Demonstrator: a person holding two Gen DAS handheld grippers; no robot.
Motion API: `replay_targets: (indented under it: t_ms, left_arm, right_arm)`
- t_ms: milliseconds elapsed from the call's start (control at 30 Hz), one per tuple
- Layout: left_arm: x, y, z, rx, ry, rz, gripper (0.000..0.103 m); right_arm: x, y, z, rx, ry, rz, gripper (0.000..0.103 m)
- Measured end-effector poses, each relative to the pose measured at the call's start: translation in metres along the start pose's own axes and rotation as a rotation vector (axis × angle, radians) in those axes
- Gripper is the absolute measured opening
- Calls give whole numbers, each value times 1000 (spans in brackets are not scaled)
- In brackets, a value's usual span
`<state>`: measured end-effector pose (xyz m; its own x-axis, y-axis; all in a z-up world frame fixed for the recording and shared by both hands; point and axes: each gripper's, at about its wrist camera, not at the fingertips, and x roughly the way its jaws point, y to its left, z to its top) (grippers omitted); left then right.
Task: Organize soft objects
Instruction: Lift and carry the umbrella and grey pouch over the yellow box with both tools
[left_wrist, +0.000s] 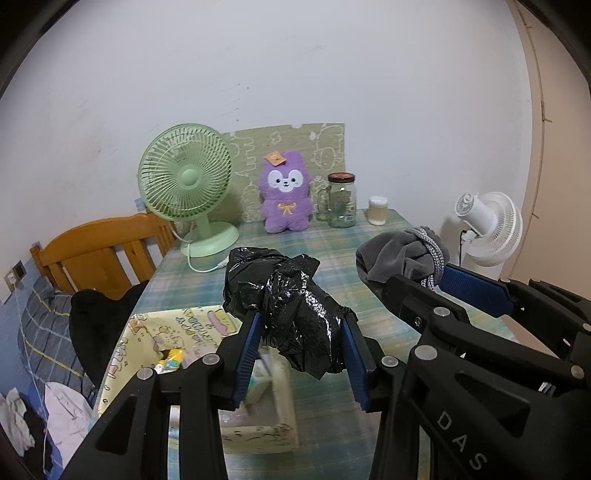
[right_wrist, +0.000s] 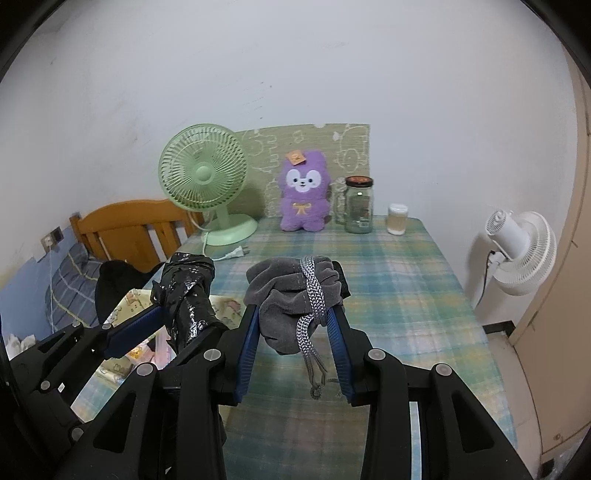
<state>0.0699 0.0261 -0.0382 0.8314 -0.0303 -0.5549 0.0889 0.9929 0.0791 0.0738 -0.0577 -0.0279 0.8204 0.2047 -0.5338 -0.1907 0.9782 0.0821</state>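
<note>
Bin (left_wrist: 147, 332) contents blurred; jar (left_wrist: 341, 201) label unreadable — too small

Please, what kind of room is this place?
Most likely a bedroom in a home. A wooden bed headboard with bedding stands beside a table with a plaid cloth, which carries a purple plush toy and a green desk fan.

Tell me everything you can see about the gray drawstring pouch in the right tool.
The gray drawstring pouch looks like soft velvety fabric, bunched and wrinkled into a lump. A braided silver-gray cord wraps over it and hangs below in a loop with a knotted end. The right tool holds it above the plaid tablecloth, its blue pads pressing the pouch's lower part on both sides, the top bulging out past them. Apart from its own cord, only the pads touch it. The left wrist view shows it from the side.
</note>
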Motion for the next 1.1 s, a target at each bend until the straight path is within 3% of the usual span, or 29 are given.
replay_targets:
  t_ms: [1100]
  left_arm:
    - [59,92,-42,-122,150,132,45]
  right_arm:
    - [86,81,-21,-100,156,181,41]
